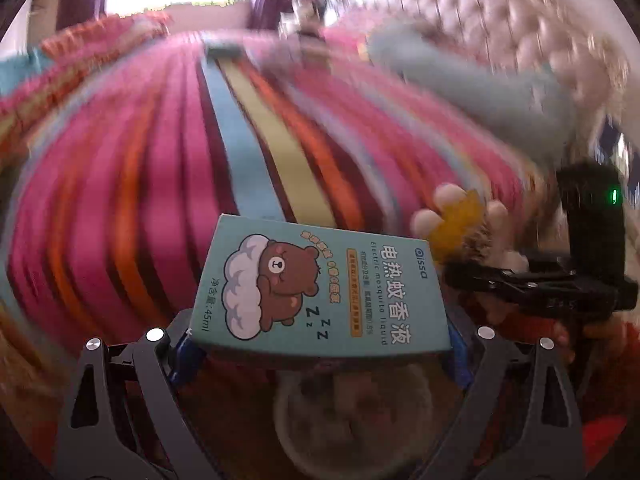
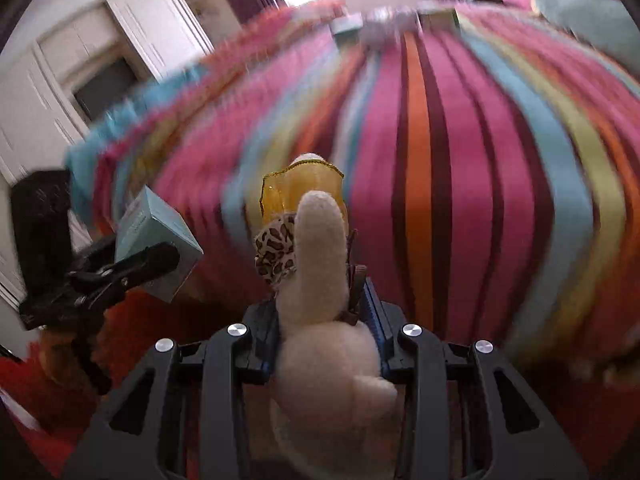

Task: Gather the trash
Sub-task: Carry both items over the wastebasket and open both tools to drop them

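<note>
Teal cardboard marks the mosquito-liquid box (image 1: pixel 320 292), which spans the gap of the left tongs (image 1: pixel 320 344) and is clamped at its two lower corners by the blue pads. The left wrist view alone shows its printed face: a sleeping brown bear on a cloud, with lettering. In the right wrist view the same box (image 2: pixel 160 240) appears only edge-on at left, held up in front of a striped bedspread (image 2: pixel 460 168).

The right tongs (image 2: pixel 320 320) stand close together, pinched on a cream plush toy (image 2: pixel 320 320) whose limb points upward. Only this view resolves the toy's leopard-print ribbon (image 2: pixel 276 252) and sheer yellow bow (image 2: pixel 304 192). From the left wrist view the toy (image 1: pixel 460 224) is a small blur of pale paws and yellow at the right tongs (image 1: pixel 472 276).

Beneath the box, the left wrist view shows a pale round rim, possibly a bin (image 1: pixel 352 420); blur prevents certainty. A tufted headboard (image 1: pixel 500 20) lies beyond the bedspread (image 1: pixel 160 180).
</note>
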